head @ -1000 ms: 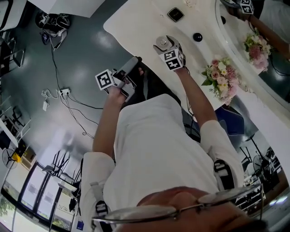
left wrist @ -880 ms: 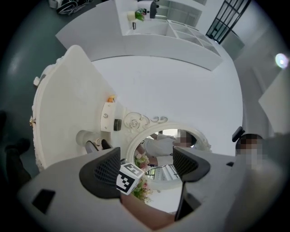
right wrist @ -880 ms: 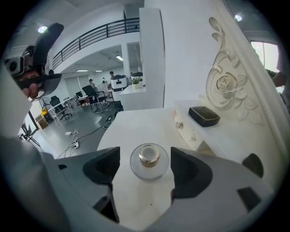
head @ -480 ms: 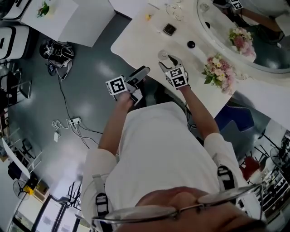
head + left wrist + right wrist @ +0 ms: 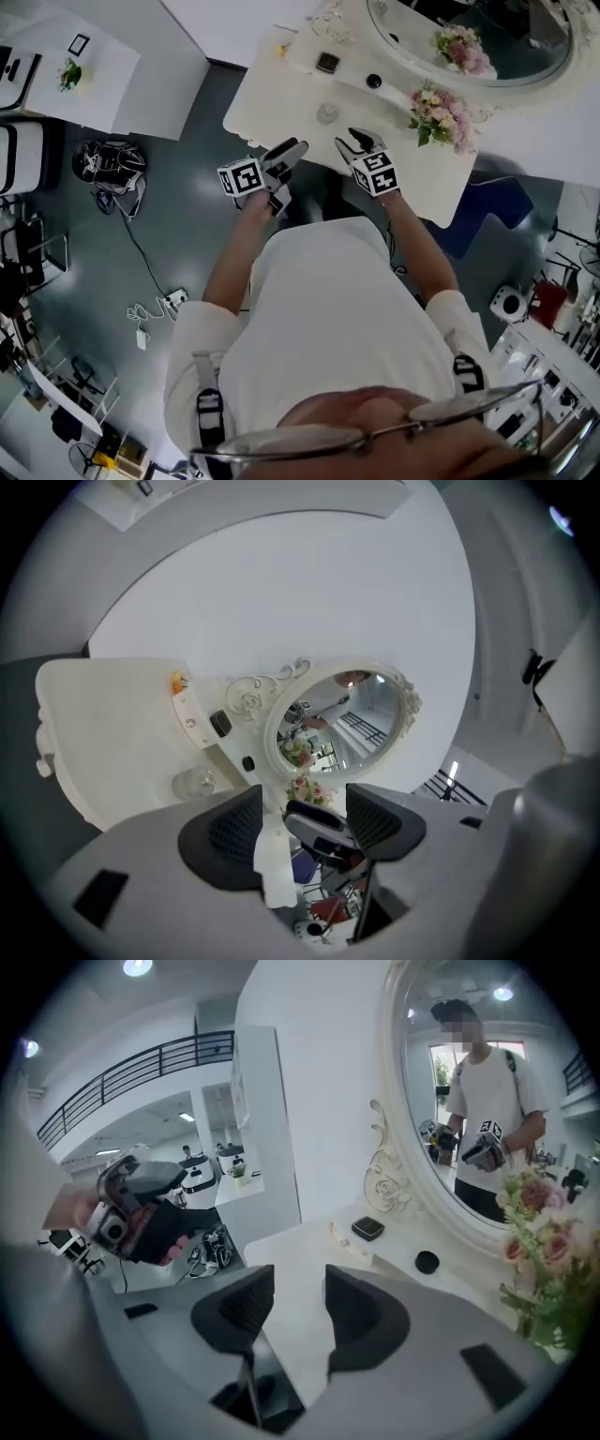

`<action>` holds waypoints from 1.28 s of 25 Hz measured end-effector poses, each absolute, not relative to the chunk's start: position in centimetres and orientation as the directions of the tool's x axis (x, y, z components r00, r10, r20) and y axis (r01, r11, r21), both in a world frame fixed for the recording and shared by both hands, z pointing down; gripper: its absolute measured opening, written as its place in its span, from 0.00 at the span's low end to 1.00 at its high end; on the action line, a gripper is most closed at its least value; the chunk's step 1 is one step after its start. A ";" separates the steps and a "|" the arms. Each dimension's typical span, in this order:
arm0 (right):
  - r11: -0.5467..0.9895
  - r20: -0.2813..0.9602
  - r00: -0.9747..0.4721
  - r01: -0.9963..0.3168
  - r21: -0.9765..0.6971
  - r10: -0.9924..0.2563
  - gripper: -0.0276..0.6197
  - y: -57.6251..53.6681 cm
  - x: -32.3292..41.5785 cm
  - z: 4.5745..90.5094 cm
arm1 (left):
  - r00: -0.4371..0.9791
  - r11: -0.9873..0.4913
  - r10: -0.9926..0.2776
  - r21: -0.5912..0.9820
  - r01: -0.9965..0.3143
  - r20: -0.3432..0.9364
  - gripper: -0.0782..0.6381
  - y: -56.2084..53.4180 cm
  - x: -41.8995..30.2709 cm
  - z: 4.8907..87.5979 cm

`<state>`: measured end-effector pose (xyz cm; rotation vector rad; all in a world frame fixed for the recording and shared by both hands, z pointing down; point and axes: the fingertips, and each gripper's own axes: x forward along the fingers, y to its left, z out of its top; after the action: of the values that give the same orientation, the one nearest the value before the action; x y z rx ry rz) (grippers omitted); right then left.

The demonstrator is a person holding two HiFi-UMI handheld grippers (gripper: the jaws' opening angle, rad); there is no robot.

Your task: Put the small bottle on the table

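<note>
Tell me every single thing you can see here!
table: one, white, against the wall
mirror: one, white-framed, behind table
flowers: one bunch, pink, on table by mirror
bottle: one, clear, on table, ahead of the tools
box: one, black, on table by mirror
round thing: one, black, beside box
bag: one, black, on floor, left
left tool: one, grey, at table's front; jaws apart, just closing, empty
right tool: one, grey, at table's front; jaws apart, just closing, empty

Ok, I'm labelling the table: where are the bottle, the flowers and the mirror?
bottle (image 5: 327,113), head view, its clear body.
flowers (image 5: 439,114), head view, the pink blooms.
mirror (image 5: 516,42), head view, the dark glass.
</note>
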<state>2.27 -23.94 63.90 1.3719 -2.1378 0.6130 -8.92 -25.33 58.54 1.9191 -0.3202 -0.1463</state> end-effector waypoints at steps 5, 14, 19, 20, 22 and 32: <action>0.305 0.626 -0.291 -0.948 -0.088 -0.723 0.27 -21.1 3.3 61.1 | 0.967 -0.561 -0.155 0.788 -0.255 0.203 0.50 -23.5 -8.7 58.9; 0.269 0.599 -0.252 -0.961 -0.063 -0.760 0.20 -15.9 4.5 57.7 | 0.955 -0.722 -0.095 0.641 -0.261 0.282 0.44 -21.4 -7.8 57.5; 0.260 0.585 -0.243 -0.964 -0.056 -0.774 0.16 -14.7 6.3 56.4 | 0.957 -0.769 -0.117 0.586 -0.255 0.264 0.38 -21.3 -6.7 55.1; 0.260 0.579 -0.243 -0.964 -0.054 -0.778 0.16 -14.6 6.6 56.1 | 0.957 -0.775 -0.123 0.577 -0.258 0.263 0.36 -21.2 -6.5 54.8; 0.263 0.566 -0.246 -0.963 -0.052 -0.787 0.13 -14.2 7.1 55.5 | 0.956 -0.780 -0.135 0.567 -0.265 0.262 0.34 -21.0 -6.1 54.3; 0.310 0.488 -0.284 -0.950 -0.027 -0.825 0.08 -13.5 9.8 52.2 | 0.957 -0.808 -0.163 0.524 -0.269 0.240 0.17 -19.7 -3.8 52.3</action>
<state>9.77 -13.48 52.20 1.5831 -2.1989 0.4446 -3.79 -19.71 52.34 2.5277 -0.3046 0.2462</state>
